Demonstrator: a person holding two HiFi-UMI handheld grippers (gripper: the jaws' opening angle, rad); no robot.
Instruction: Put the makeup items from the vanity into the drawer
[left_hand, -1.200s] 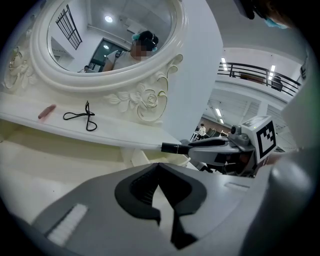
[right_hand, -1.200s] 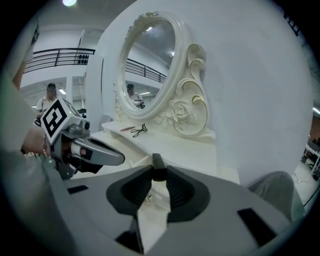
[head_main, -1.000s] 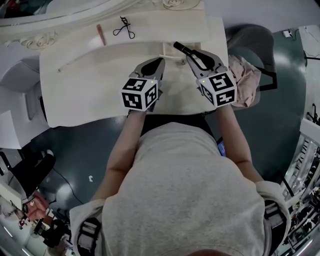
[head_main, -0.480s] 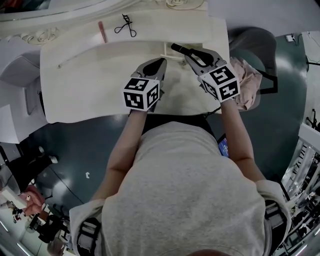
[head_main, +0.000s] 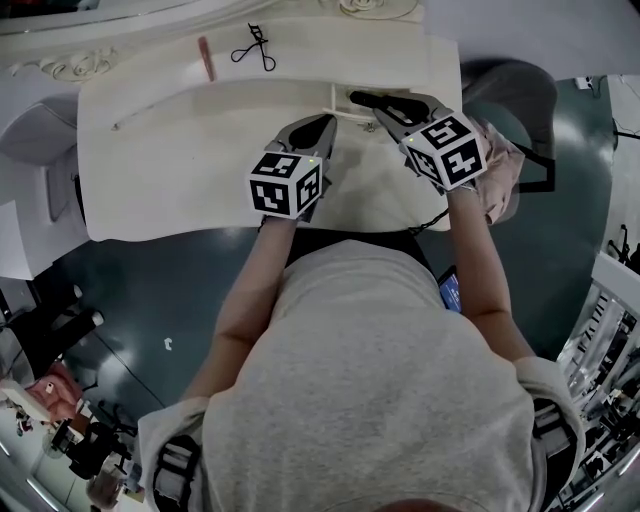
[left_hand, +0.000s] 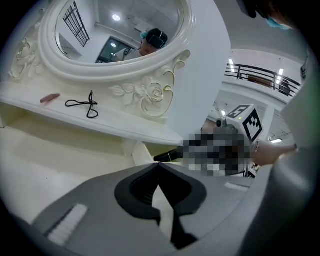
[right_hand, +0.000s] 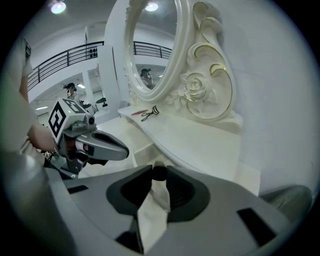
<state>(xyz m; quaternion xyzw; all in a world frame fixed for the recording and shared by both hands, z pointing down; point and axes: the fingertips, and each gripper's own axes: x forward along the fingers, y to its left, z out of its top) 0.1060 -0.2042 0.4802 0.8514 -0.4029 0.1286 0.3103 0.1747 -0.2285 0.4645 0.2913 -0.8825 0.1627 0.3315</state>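
Note:
My right gripper (head_main: 388, 104) is shut on a black makeup tube (head_main: 364, 98), held over the back of the white vanity top (head_main: 180, 170), beside a small white drawer frame (head_main: 338, 100) under the shelf. In the right gripper view the tube's round black end (right_hand: 159, 173) sits between the pads. My left gripper (head_main: 324, 123) hovers just left of it, shut with nothing in it (left_hand: 159, 167). A black eyelash curler (head_main: 252, 48) and a pink stick (head_main: 205, 58) lie on the raised shelf, to the left and apart from both grippers.
An ornate oval mirror (left_hand: 115, 30) stands behind the shelf. A thin pale stick (head_main: 150, 112) lies on the vanity top at the left. A chair with pink cloth (head_main: 497, 165) stands at the right of the vanity. Dark floor surrounds it.
My right gripper has tipped and shifted a little toward the shelf with the black tube in it. The left gripper has kept still.

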